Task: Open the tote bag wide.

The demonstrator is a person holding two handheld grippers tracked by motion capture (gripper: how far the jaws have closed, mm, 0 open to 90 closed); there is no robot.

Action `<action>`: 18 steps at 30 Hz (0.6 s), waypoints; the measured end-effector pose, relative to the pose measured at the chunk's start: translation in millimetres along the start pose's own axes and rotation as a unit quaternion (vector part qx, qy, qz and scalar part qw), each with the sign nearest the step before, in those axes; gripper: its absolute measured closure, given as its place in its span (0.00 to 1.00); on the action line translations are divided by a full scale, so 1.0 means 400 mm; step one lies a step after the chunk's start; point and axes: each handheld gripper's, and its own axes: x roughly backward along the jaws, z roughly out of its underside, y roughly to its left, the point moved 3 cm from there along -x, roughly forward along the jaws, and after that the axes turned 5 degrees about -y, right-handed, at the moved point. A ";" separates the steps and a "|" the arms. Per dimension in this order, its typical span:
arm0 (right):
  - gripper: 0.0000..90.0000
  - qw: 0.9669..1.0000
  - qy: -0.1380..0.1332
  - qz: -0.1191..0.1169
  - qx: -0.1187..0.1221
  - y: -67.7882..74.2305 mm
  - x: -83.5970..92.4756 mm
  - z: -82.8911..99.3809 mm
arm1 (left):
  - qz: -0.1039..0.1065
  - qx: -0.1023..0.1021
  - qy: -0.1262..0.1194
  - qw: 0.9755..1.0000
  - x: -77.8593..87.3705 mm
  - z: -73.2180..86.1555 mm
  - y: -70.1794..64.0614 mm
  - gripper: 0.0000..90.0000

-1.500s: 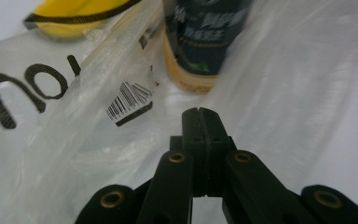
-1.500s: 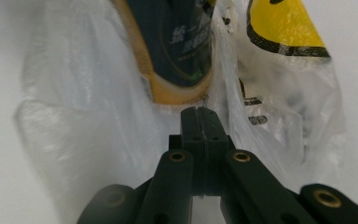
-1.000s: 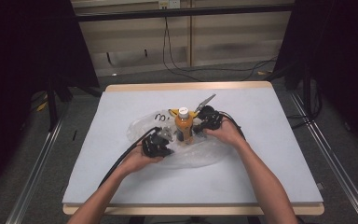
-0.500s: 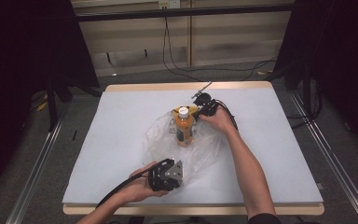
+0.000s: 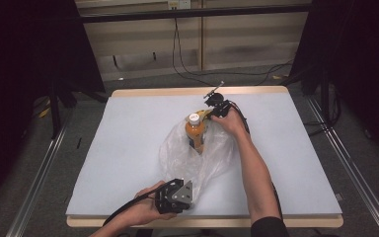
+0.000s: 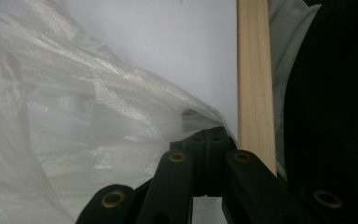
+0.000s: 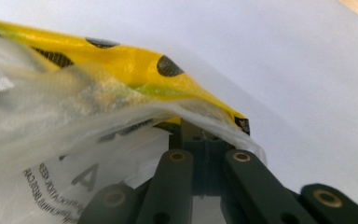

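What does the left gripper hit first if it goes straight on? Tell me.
The plastic bag: the left gripper is shut on its edge, and film bulges just ahead. Past that, the white table top along the wooden edge looks free, though depth is hard to judge.

A thin, crinkled clear plastic bag [image 5: 202, 158] shines glossily on the matt white surface [image 5: 128, 143], wood-edged.

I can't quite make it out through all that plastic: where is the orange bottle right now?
In the high view the orange bottle stands upright mid-table inside the clear plastic bag, just left of the right hand-held gripper.
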 end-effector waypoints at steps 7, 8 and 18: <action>1.00 1.000 -0.014 0.011 -0.022 -0.020 -0.010 -0.005 | 0.002 0.004 -0.010 1.000 -0.002 0.003 -0.001 1.00; 1.00 1.000 -0.013 0.018 -0.021 -0.022 -0.012 -0.007 | 0.003 0.006 -0.009 1.000 -0.001 0.003 -0.001 1.00; 1.00 0.999 -0.040 -0.010 -0.020 -0.001 0.014 0.003 | 0.024 0.035 -0.036 0.998 0.014 0.020 0.033 1.00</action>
